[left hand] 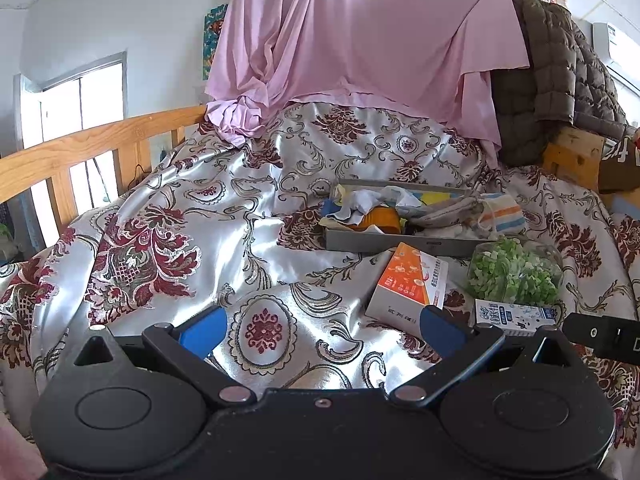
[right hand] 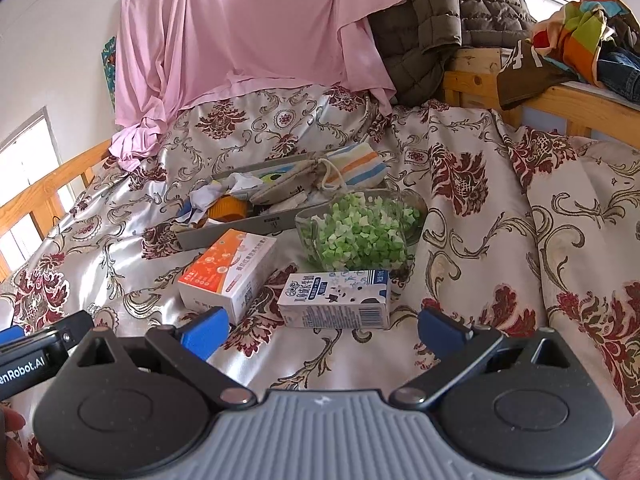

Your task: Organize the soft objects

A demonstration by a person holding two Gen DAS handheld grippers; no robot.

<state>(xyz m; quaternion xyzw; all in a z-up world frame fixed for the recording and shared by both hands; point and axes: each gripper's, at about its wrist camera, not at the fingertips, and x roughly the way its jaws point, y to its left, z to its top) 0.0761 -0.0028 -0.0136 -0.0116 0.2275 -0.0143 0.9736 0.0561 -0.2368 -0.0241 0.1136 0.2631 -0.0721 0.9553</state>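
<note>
A shallow grey tray (left hand: 400,242) (right hand: 236,227) lies on the floral bedspread, filled with crumpled cloths, an orange item (right hand: 227,206) and a striped pouch (left hand: 502,210) (right hand: 352,168) hanging over its right end. In front of it sit an orange-and-white box (left hand: 408,284) (right hand: 230,270), a blue-and-white milk carton (left hand: 516,316) (right hand: 336,298) and a glass bowl of green pieces (left hand: 514,270) (right hand: 362,234). My left gripper (left hand: 322,330) is open over bare bedspread, left of the boxes. My right gripper (right hand: 322,330) is open just short of the milk carton, holding nothing.
A pink sheet (left hand: 360,40) drapes over the headboard. A brown quilted jacket (right hand: 440,16) and folded clothes (right hand: 580,40) rest on the wooden frame at the right. A wooden bed rail (left hand: 80,152) runs along the left. A window (left hand: 76,104) is behind it.
</note>
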